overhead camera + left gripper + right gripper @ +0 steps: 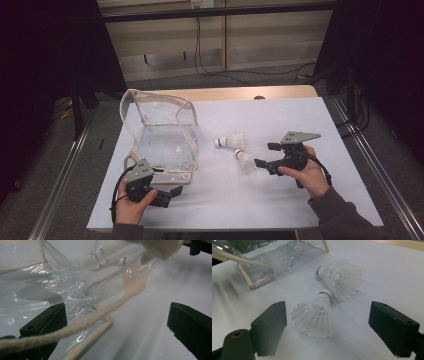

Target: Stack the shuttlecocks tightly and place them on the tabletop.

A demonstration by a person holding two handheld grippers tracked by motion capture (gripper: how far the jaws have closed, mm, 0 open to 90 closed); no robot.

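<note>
Two white feather shuttlecocks lie on the white table sheet. The nearer shuttlecock (245,160) (317,315) sits between the wide-apart jaws of my right gripper (266,155) (328,312), which is open and does not touch it. The farther shuttlecock (231,141) (342,277) lies just behind it. A clear plastic bag (161,131) (50,285) (277,257) with cream trim stands at the left. My left gripper (170,195) (116,315) is open at the bag's near corner. The bag's cream cord handle (100,315) drapes across its left jaw.
The white sheet (280,200) covers a wooden table whose edge (240,93) shows at the back. Metal rails run along both sides on the floor. Bare sheet lies in front of and to the right of the shuttlecocks.
</note>
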